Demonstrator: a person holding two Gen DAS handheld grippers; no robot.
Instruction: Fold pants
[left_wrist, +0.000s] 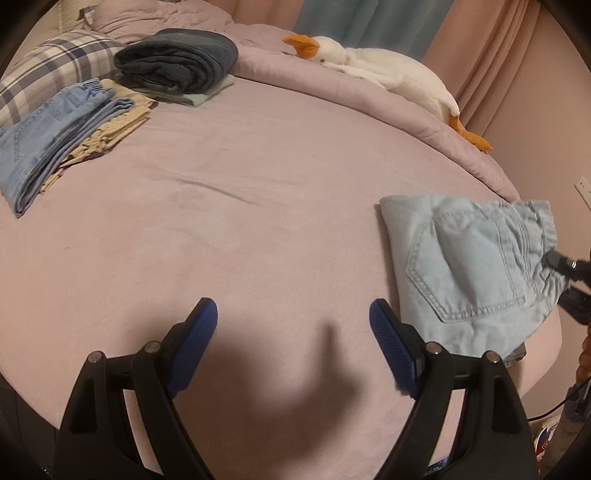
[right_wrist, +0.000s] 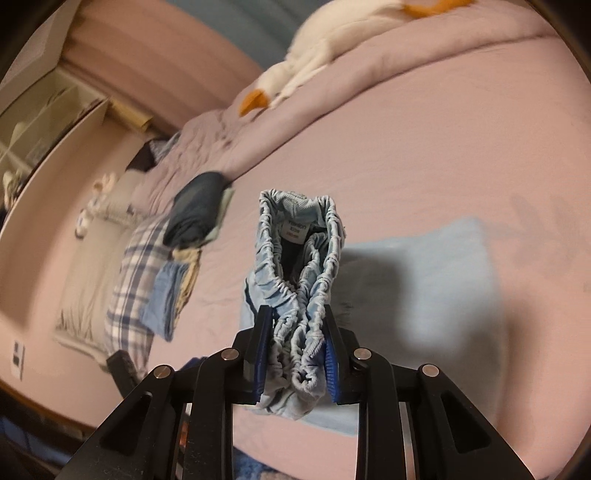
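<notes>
Left tongs (left_wrist: 293, 321) spread wide, blue pads (left_wrist: 199, 347) apart, nothing between them, poised over bare pink sheet of the bed (left_wrist: 258, 206) near its front edge. Right tongs (right_wrist: 295, 350) clenched on the bunched elastic waistband of the light denim pants (right_wrist: 299, 258), waistband lifted off the sheet and standing up between the pads, label showing inside. Rest of the pants (left_wrist: 469, 266) folded flat near the bed's right edge, back pocket facing up, just beside the left tongs' right finger. Stack of folded clothes (left_wrist: 55, 136) topped with denim at the far left edge, dark folded garment (left_wrist: 177, 59) on another small pile behind it, plaid pillow (left_wrist: 55, 62) alongside. White plush goose (left_wrist: 384, 70) stretched along the rumpled quilt at the far right side.
</notes>
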